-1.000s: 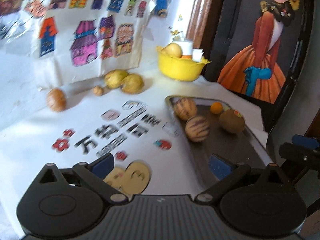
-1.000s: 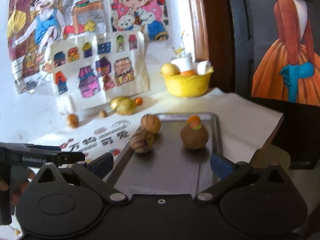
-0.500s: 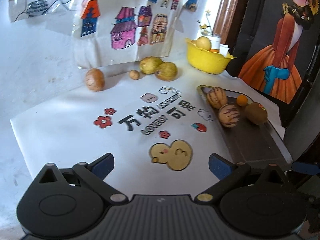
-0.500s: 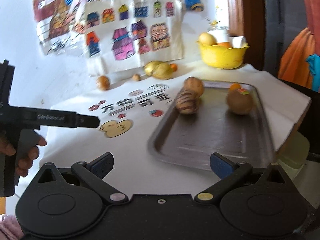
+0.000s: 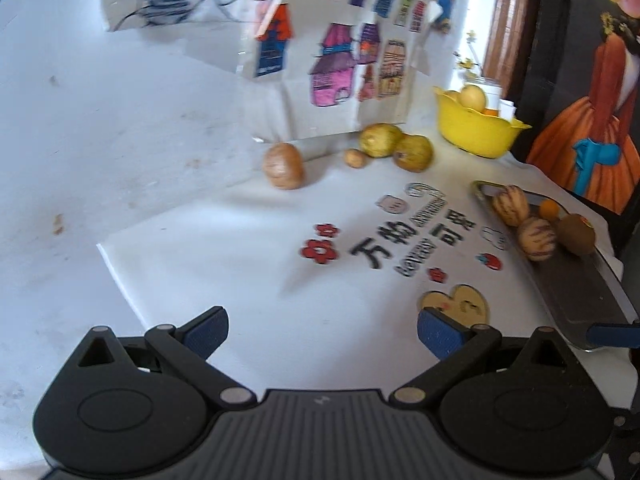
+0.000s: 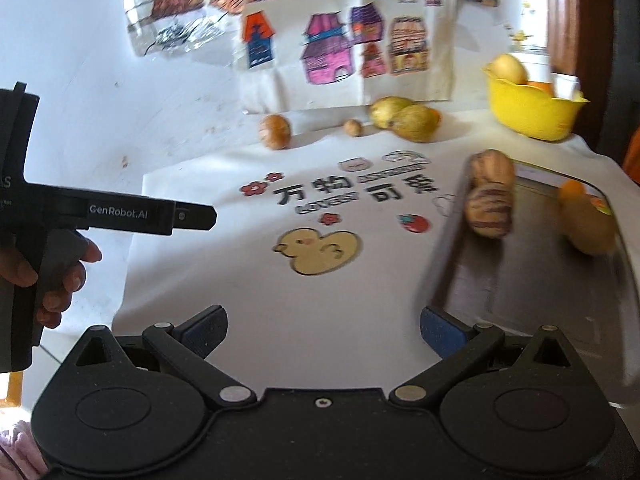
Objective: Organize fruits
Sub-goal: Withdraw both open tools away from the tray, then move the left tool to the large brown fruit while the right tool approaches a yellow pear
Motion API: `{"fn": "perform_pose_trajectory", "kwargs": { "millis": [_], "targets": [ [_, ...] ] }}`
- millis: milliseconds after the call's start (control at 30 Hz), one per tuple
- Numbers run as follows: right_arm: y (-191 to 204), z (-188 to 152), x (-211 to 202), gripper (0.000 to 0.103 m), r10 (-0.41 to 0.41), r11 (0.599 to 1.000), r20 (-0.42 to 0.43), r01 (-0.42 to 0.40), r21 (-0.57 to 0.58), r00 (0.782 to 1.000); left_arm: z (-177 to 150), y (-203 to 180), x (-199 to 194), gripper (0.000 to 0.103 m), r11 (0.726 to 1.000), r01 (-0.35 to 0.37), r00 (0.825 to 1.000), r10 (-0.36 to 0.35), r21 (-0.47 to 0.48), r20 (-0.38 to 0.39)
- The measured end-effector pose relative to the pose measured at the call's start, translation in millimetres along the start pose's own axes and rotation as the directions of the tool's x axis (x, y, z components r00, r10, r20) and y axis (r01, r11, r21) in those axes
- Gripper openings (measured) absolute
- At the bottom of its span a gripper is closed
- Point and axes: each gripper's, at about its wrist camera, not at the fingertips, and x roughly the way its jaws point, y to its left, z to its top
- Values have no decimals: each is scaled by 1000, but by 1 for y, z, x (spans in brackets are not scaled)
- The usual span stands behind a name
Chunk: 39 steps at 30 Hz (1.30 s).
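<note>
Fruits are lying in two groups on a white printed mat (image 5: 224, 264), and the split suggests sorting is partway done. Largest first: the metal tray (image 6: 532, 280) is sitting at the mat's right edge, prob. as the collecting spot, and is holding two striped melons (image 6: 489, 210), a brown kiwi w/ a sticker (image 6: 588, 228) and a small orange (image 6: 572, 191) bunched at its far end. A yellow bowl (image 5: 476, 132) is standing at the back right w/ a pale round fruit inside. Loose fruits are lying along the mat's back edge, below the paper house drawings (image 5: 340, 64) on the wall: two yellow-green pears (image 5: 394, 146) touching each other, a round brown fruit (image 5: 283, 165) to their left, and a tiny brown one (image 5: 354, 158) between.

The left gripper (image 5: 322, 330) is hanging w/ jaws spread wide, gripping nothing, well short of the loose fruits, which are lying ahead and slightly right. The right gripper (image 6: 323, 330) is likewise spread and empty, above the mat's near edge, the tray corner just beside its right finger. A hand (image 6: 52, 276) is holding the left tool's handle. Judging by aim, the brown fruit looks next.
</note>
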Motion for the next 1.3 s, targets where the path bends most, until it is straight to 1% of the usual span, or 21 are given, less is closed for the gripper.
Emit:
{"fn": "perform_pose_trajectory", "kwargs": {
  "millis": [200,400,567,700,833,933,1067,1300],
  "targets": [
    [15,22,22,102,28,997,-50,-32,-75,998,4,26,5,103,999,-38,999,38,-2,5],
    [26,43,37,102,42,990,-63,-50,-130,997,12,49,14,103,997,-60,998,60,-43,13],
    [37,56,49,102,42,980,-80,-57,-193,996,21,58,23,103,997,-56,998,57,-54,23],
    [43,64,56,102,33,963,-100,-58,-263,994,28,60,31,103,997,-48,998,50,-59,31],
    [44,75,59,102,28,944,-91,-57,-326,995,37,62,39,103,996,-32,998,35,-78,43],
    [40,84,59,102,16,929,-73,-42,-367,997,44,64,42,103,996,-17,998,23,-92,62],
    [30,92,62,102,-38,914,-45,17,-406,998,53,62,48,103,995,-17,995,25,-96,92],
    [9,111,72,102,-62,913,-38,41,-405,997,65,52,65,103,995,7,996,1,-97,87]
  ]
}}
